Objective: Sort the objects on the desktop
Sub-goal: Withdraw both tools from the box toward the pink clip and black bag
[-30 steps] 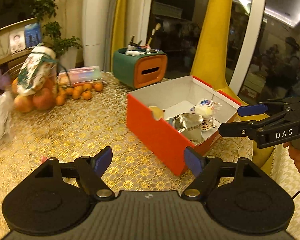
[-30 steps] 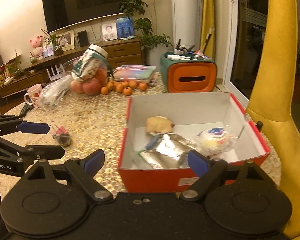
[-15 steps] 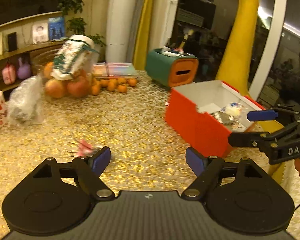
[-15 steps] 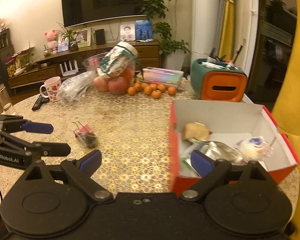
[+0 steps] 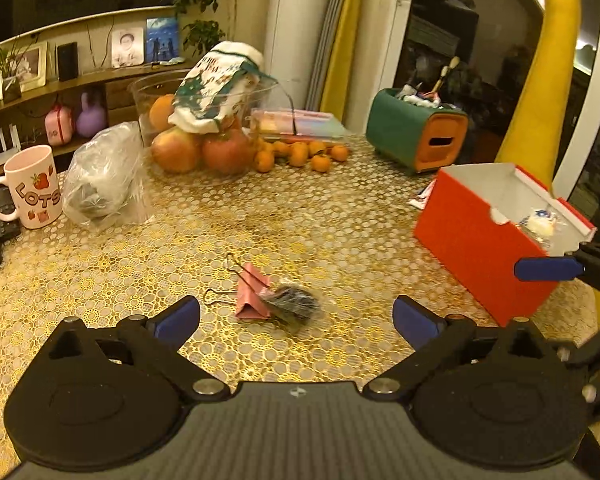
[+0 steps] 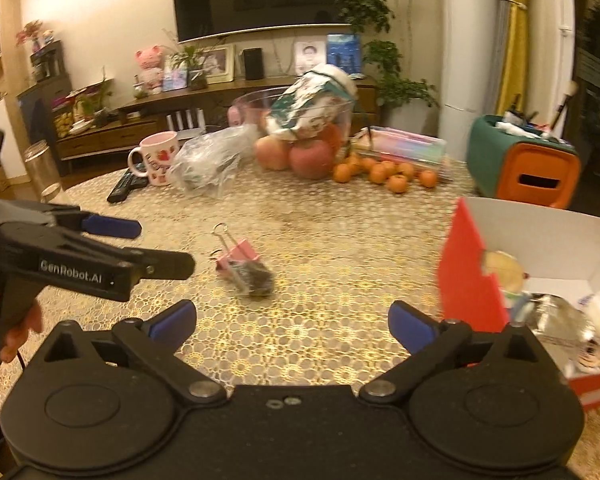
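Pink binder clip (image 5: 253, 292) with small dark wrapped bundle (image 5: 294, 305) touching it, on gold lace tablecloth (image 5: 260, 220). Now centred ahead of left gripper (image 5: 296, 318), swung away from red box (image 5: 482, 236). Likely next pick. Both jaws wide, empty; right gripper (image 6: 292, 322) near box.

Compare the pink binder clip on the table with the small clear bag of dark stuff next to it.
The pink metal binder clip is rigid and opaque, with wire handles sticking out; the small clear plastic bag of dark contents is soft, crinkled and see-through. The clip is pink; the bag's contents look black. Both lie touching on the gold patterned tablecloth, outside the red cardboard box, ahead of the open left tool.
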{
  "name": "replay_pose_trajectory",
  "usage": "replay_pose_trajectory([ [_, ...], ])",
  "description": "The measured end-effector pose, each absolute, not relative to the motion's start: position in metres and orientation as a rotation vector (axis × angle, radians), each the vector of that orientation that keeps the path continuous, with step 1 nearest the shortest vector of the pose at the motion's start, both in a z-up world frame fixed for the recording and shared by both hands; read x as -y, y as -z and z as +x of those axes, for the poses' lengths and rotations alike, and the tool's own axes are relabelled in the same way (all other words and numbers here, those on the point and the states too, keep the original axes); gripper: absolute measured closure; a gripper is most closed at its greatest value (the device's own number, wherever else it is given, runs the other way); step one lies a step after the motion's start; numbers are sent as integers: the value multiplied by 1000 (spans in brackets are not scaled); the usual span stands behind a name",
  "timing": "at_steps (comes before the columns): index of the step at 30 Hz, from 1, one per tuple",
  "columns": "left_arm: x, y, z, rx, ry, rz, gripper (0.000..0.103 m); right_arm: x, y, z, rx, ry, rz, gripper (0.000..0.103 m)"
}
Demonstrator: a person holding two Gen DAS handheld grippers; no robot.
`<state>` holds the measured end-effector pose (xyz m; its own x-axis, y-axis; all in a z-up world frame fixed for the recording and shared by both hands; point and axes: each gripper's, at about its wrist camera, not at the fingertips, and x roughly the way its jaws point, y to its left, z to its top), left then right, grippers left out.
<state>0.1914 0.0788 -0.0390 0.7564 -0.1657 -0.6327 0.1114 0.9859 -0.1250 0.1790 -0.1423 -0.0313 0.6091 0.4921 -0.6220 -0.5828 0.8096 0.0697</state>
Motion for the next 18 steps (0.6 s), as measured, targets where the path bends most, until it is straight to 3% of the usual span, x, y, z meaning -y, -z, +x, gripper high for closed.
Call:
replay_pose_trajectory([
  [13, -100, 72, 253, -741, 71, -74, 0, 99, 73, 215, -702, -650, -176, 1],
  [18, -106, 83, 266, -762, 52, -102, 0, 82, 86, 231, -694, -656, -187, 8],
])
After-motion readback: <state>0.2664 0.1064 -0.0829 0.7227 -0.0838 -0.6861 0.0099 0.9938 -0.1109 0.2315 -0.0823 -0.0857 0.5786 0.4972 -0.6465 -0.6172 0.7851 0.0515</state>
